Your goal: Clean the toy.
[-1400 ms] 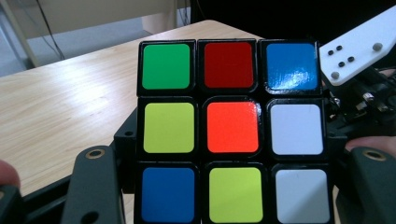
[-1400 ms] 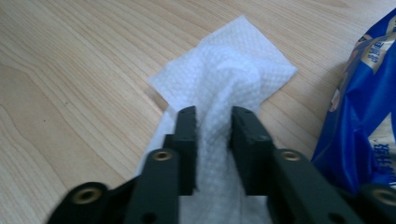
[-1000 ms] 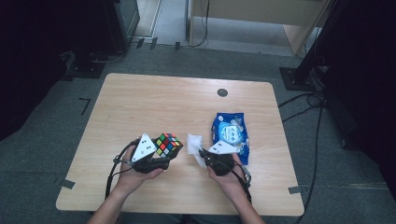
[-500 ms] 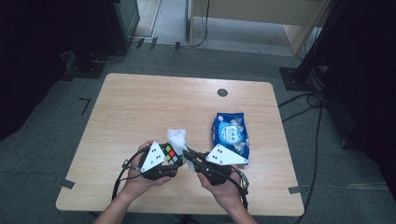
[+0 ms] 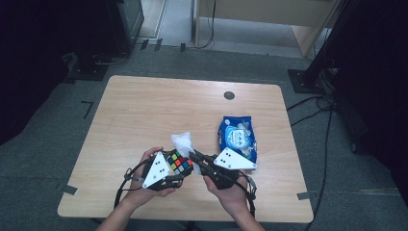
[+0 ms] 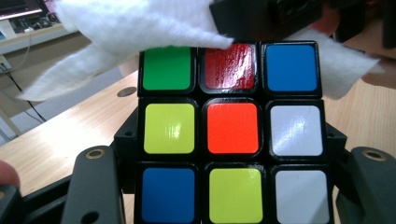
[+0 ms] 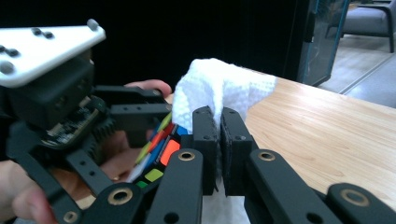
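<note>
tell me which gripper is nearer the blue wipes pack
Right. The right gripper sits just left of the blue wipes pack, its grey plate by the pack's near edge; the left gripper, clamping the cube, is farther left.

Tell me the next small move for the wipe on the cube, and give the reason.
Probably draw the right gripper with its white wipe down across the cube face. The left gripper clamps the cube, the wipe lies only over its top edge, and the red top-middle sticker already looks streaked while the lower rows look untouched.

A puzzle cube (image 6: 232, 133) sits gripped between the jaws, a white wipe (image 6: 140, 25) apparently touching its top edge.
</note>
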{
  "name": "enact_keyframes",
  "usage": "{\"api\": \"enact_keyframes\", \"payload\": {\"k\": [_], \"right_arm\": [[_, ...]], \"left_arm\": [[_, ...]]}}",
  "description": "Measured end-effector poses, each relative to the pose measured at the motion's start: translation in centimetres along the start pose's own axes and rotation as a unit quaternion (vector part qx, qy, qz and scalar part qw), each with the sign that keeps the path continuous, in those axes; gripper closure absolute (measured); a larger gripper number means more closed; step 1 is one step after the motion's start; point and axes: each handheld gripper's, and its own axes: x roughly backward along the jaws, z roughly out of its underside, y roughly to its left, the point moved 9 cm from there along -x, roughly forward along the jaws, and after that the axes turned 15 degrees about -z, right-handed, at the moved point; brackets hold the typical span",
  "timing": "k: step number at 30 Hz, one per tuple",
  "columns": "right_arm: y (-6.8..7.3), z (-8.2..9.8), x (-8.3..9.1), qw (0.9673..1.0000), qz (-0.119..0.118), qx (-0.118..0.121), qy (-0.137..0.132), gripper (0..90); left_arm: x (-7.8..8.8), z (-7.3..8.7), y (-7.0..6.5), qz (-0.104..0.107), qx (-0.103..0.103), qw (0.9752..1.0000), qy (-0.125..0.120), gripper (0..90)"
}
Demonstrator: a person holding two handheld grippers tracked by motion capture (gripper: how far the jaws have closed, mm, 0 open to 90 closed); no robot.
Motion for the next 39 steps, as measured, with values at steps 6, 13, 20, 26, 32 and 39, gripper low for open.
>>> {"api": "enact_keyframes", "payload": {"k": [6,13,20,26,32,39], "right_arm": [[-2.7,2.1,0.2,0.9979,0.045,-0.029,0.036,87.5],[-2.2,1.3,0.8,0.9986,0.043,-0.029,0.005,87.4],[0.8,-0.1,-0.1,0.9999,0.013,0.006,-0.01,86.8],[-3.1,3.0,0.0,0.9964,0.058,-0.042,0.044,87.1],[-6.9,6.6,-0.4,0.9866,0.123,-0.075,0.077,87.6],[-7.9,6.6,-1.5,0.9868,0.139,-0.061,0.058,44.3]], "left_arm": [[0.5,-0.7,1.2,-0.001,0.03,0.9993,-0.021,34.0],[-0.4,0.6,1.5,-0.014,0.017,0.9996,0.015,34.0],[-0.1,0.1,0.3,0.0,0.003,1.0,0.001,34.0],[0.2,-0.1,1.5,-0.003,0.023,0.9997,-0.007,34.0],[-0.5,1.6,4.6,-0.069,0.052,0.9956,0.036,34.0],[-1.4,4.6,7.6,-0.129,0.088,0.9822,0.103,34.0]]}}
